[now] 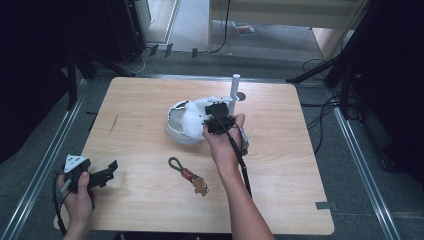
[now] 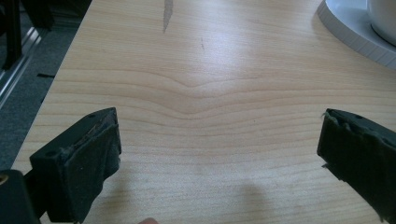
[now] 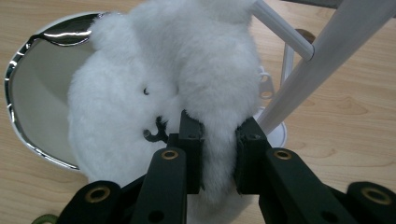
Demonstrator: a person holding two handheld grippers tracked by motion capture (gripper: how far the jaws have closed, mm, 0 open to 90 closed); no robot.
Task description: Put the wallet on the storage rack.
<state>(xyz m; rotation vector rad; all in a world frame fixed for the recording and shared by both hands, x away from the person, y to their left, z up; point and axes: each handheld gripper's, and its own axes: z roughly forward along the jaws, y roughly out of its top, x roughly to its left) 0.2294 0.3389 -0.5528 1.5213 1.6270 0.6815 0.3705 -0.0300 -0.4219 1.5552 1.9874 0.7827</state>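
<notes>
Over bowl (image 1: 176, 131), right gripper (image 3: 218, 154) pinching plush toy (image 3: 168, 88)

On the wooden table (image 1: 150, 125) there is one white fluffy plush toy (image 3: 187, 88), lying in one chrome-rimmed white bowl (image 3: 28, 93) near the middle. One white stand with pegs (image 1: 235, 87) rises toward the far edge. One keyring with a loop and brown fob (image 1: 187, 175) lies nearer the near edge. Two grippers are counted: left gripper (image 1: 107, 172), right gripper (image 3: 219, 154).
</notes>
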